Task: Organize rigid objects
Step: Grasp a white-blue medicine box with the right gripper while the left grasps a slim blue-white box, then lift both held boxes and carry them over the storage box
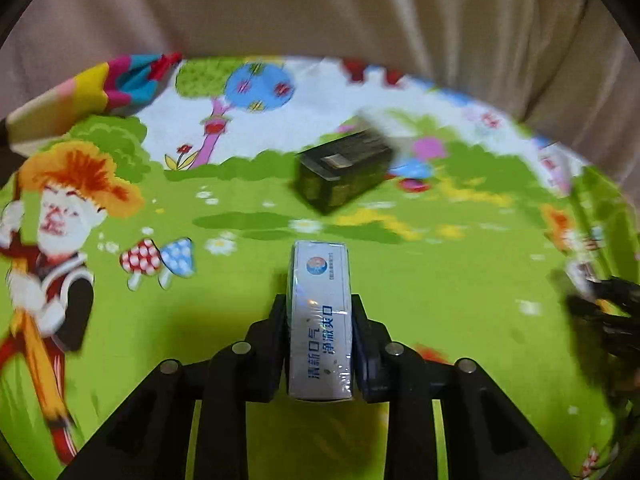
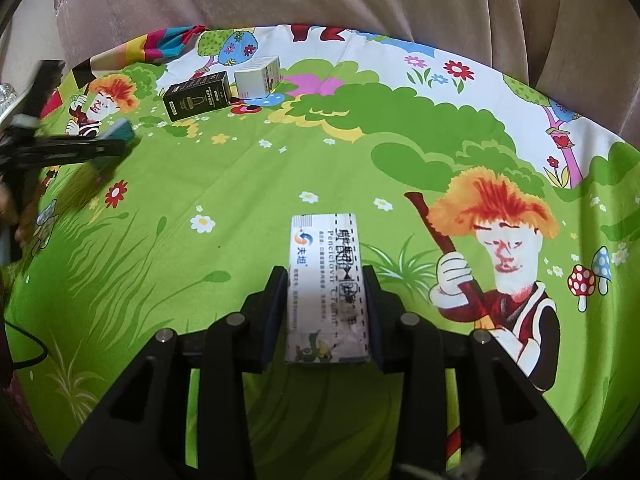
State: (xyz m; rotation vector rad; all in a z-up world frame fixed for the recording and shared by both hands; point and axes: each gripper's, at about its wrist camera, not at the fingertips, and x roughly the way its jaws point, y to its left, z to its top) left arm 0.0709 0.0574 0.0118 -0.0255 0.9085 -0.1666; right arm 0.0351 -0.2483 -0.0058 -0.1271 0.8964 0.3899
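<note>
My left gripper [image 1: 319,312] is shut on a pale blue-white box with blue Chinese lettering [image 1: 320,320], held above the green cartoon cloth [image 1: 440,300]. A black box [image 1: 344,176] lies ahead of it, blurred, with a white box [image 1: 380,120] behind it. My right gripper [image 2: 326,280] is shut on a white medicine box [image 2: 326,284]. In the right wrist view the black box [image 2: 198,96] and the white box [image 2: 258,78] lie side by side at the far left of the cloth [image 2: 240,200]. The left gripper [image 2: 80,148] shows at the left edge with its box [image 2: 120,132].
A beige curtain [image 1: 320,8] hangs behind the table's far edge. A striped colourful cloth corner [image 2: 152,48] lies at the far left. The right gripper [image 1: 604,312] shows at the right edge of the left wrist view. A black cable [image 2: 28,344] lies at the left.
</note>
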